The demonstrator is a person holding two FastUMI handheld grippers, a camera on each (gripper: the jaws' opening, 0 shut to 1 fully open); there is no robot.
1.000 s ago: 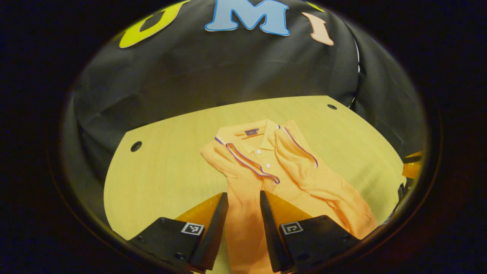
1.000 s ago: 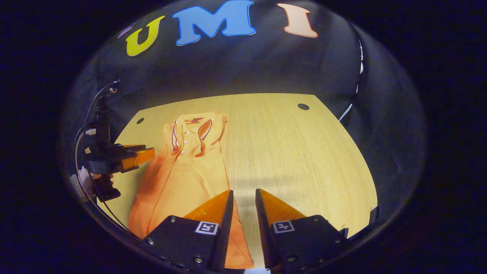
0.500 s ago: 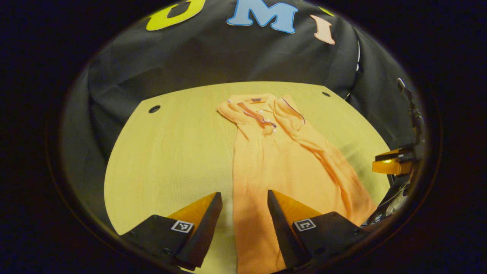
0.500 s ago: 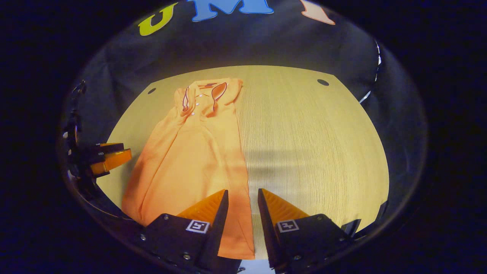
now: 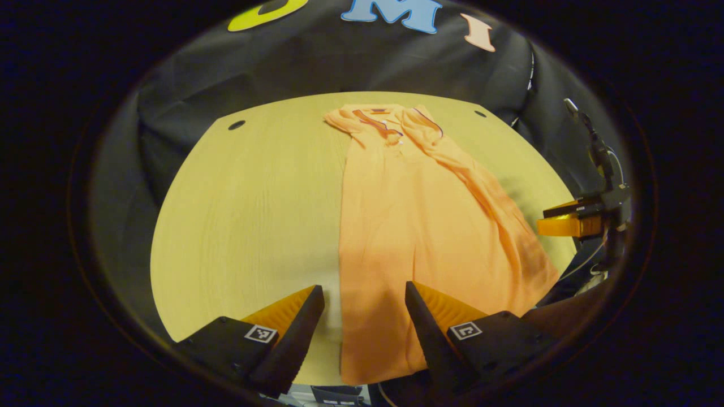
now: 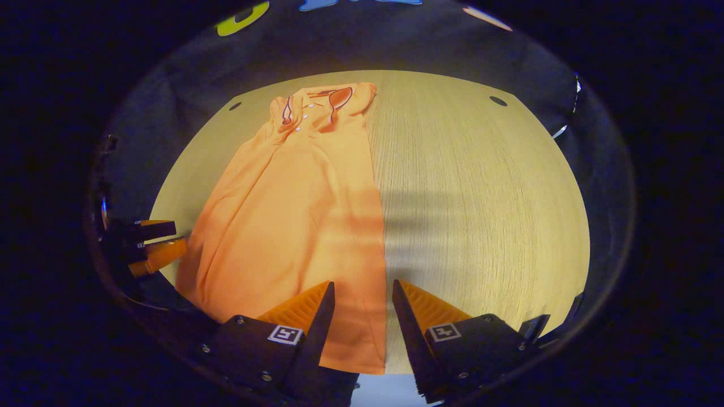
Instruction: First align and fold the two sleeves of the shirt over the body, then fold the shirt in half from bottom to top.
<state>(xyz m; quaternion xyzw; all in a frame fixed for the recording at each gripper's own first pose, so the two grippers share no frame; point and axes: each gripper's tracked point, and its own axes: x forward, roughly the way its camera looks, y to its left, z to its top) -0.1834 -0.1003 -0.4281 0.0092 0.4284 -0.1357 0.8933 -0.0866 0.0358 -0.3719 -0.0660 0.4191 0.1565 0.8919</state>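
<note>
Orange shirt lies flat on tabletop, both sleeves folded in. Bottom-to-top fold left. Left tongs and right tongs wide, empty, at hem.

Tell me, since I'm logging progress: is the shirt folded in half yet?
No. The shirt lies full length on the table, sleeves folded in, collar far, hem near.
</note>
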